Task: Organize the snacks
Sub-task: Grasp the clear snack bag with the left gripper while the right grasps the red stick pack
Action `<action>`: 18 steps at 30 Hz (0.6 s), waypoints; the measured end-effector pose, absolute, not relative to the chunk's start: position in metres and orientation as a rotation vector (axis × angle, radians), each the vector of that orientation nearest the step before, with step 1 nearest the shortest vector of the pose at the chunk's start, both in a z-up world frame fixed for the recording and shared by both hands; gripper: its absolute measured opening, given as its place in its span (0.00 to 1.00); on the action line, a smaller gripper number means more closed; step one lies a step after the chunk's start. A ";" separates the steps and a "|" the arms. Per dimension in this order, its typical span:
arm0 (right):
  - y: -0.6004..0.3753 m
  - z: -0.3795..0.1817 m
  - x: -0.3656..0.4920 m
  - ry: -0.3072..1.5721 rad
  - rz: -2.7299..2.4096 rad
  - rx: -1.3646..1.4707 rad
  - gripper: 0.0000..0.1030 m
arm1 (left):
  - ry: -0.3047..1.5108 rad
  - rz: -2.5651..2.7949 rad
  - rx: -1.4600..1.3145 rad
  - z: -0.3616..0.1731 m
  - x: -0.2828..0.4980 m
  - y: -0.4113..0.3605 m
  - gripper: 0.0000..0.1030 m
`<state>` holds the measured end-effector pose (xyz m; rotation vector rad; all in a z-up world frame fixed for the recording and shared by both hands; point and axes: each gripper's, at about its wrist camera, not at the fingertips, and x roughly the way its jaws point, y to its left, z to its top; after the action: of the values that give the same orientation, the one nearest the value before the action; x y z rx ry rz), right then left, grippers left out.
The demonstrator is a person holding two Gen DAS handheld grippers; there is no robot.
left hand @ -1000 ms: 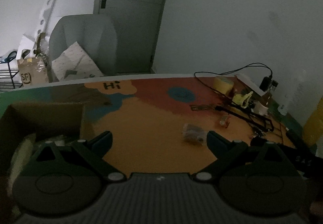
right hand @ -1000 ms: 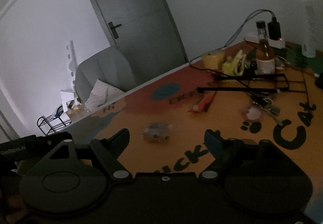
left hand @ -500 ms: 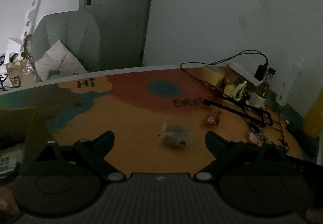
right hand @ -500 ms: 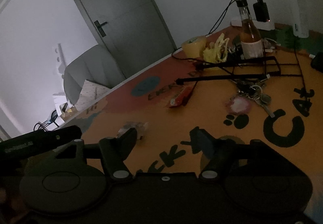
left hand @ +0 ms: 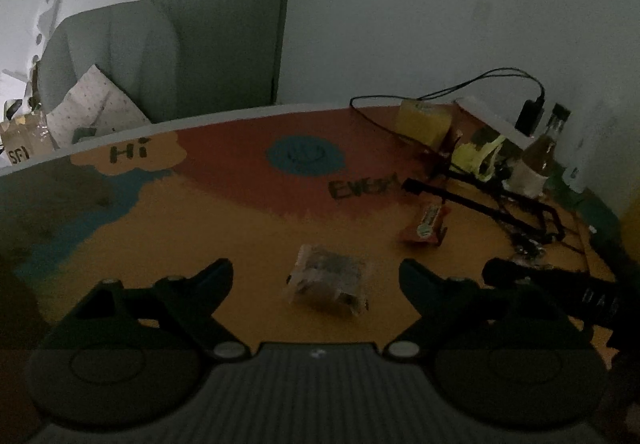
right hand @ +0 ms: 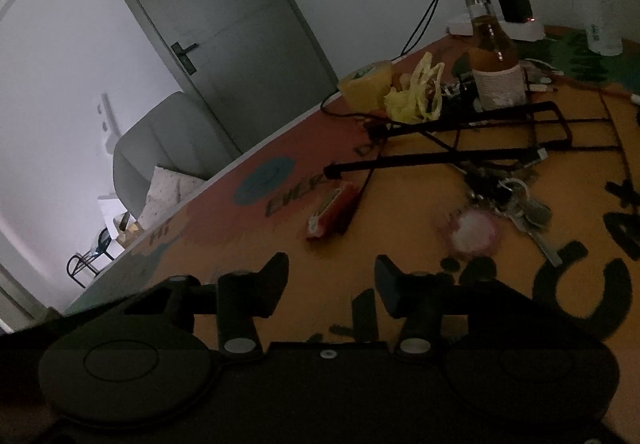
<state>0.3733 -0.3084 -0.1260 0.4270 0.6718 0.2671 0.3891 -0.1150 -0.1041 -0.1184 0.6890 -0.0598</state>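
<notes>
1. Centrally, the clear packet (left hand: 326,280) lies flat on the orange part of the surface (left hand: 248,228), between and just ahead of the fingertips of the left tongs (left hand: 316,276); no pad touches it.
2. Left tongs: released and wide, jaws having just been closing a little, with the packet in the gap but not pressed.
3. Packet axis: its long side runs roughly across the gap, from one finger toward the other, slightly skewed; judged, the jaws would close along its length.
4. Red packet (left hand: 426,222) lies further out, toward the right edge of the surface, beside the black rods (left hand: 480,200).
5. Right tongs (right hand: 332,276): released, about half open, jaws having just been closing on nothing; the red packet (right hand: 334,208) lies ahead and apart, its long axis running away from the tongs toward the far edge.
6. Nearer hand, judged: left for the clear packet, right for the red one.
7. Bottle (right hand: 494,56) and keys (right hand: 516,200) crowd the right side.
</notes>
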 end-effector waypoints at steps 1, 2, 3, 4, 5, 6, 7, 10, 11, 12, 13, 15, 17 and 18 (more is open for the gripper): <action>-0.308 -0.126 0.378 0.674 0.269 0.427 0.48 | 0.693 -0.058 -0.116 -0.107 0.392 -0.115 0.86; -0.307 -0.127 0.382 0.676 0.270 0.428 0.48 | 0.697 -0.055 -0.115 -0.109 0.395 -0.115 0.86; -0.306 -0.128 0.386 0.678 0.273 0.427 0.48 | 0.702 -0.053 -0.116 -0.112 0.399 -0.115 0.85; -0.305 -0.128 0.390 0.680 0.275 0.424 0.48 | 0.708 -0.052 -0.117 -0.114 0.402 -0.115 0.84; -0.304 -0.128 0.394 0.681 0.276 0.421 0.48 | 0.714 -0.050 -0.118 -0.117 0.405 -0.115 0.82; -0.303 -0.129 0.397 0.682 0.278 0.419 0.48 | 0.720 -0.049 -0.119 -0.119 0.407 -0.114 0.82; -0.301 -0.129 0.401 0.684 0.281 0.416 0.48 | 0.725 -0.050 -0.119 -0.121 0.410 -0.114 0.80; -0.297 -0.131 0.411 0.690 0.288 0.404 0.48 | 0.742 -0.057 -0.117 -0.127 0.415 -0.115 0.75; -0.296 -0.131 0.415 0.690 0.288 0.401 0.48 | 0.751 -0.062 -0.120 -0.130 0.418 -0.115 0.70; -0.295 -0.132 0.418 0.690 0.285 0.398 0.48 | 0.759 -0.066 -0.124 -0.132 0.419 -0.115 0.67; -0.294 -0.132 0.421 0.691 0.285 0.395 0.48 | 0.765 -0.069 -0.127 -0.133 0.421 -0.115 0.64; -0.291 -0.133 0.427 0.691 0.283 0.381 0.48 | 0.771 -0.077 -0.139 -0.135 0.423 -0.114 0.59; -0.287 -0.134 0.433 0.694 0.276 0.368 0.48 | 0.768 -0.083 -0.140 -0.135 0.424 -0.115 0.50; -0.284 -0.134 0.435 0.693 0.278 0.362 0.48 | 0.768 -0.089 -0.140 -0.134 0.424 -0.115 0.50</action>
<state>0.4355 -0.2842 -0.1337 0.3617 0.6929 0.2776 0.4241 -0.1151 -0.1344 -0.1402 0.7680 -0.0893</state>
